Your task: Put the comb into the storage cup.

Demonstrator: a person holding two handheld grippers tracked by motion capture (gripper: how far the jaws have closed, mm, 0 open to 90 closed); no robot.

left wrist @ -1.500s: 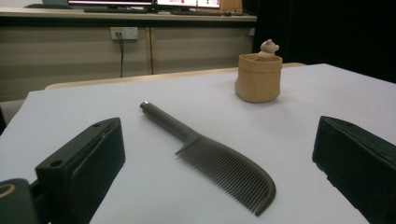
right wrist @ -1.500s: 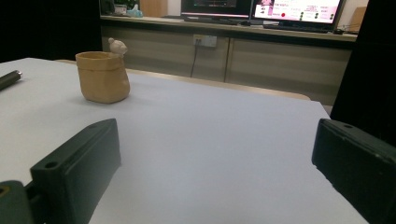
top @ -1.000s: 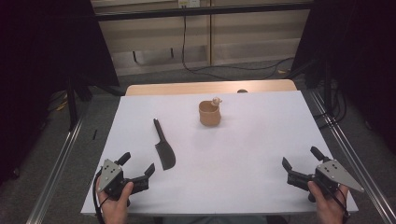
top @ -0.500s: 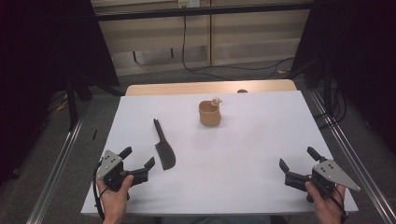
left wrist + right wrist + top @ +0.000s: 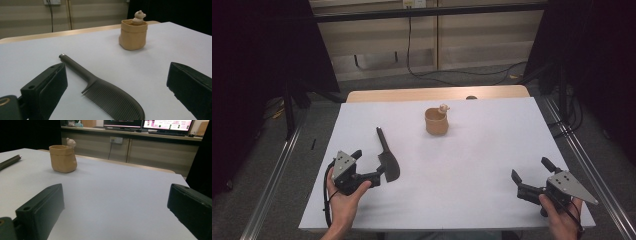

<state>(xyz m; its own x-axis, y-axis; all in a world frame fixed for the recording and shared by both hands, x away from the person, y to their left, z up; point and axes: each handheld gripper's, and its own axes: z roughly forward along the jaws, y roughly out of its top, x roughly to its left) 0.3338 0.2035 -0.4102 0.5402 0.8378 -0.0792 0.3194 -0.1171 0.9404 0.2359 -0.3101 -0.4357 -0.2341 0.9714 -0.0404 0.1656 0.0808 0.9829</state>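
Left hand-held gripper (image 5: pixel 377 167) spread wide at the dark comb (image 5: pixel 386 156) lying flat on the worktop (image 5: pixel 472 165); right hand-held gripper (image 5: pixel 529 175) likewise spread, holding nothing.

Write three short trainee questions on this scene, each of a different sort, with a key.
1. True or false: the left tool is shut on the comb.
2. Which end of the comb points toward the tan cup side of the table: (a) the handle, (b) the toothed head?
3. Fill in: the right tool hangs open at the table's near ____ corner.

Key:
1. False; in the left gripper view its jaws stand wide apart, with the comb lying between them.
2. (a), the handle.
3. Right.
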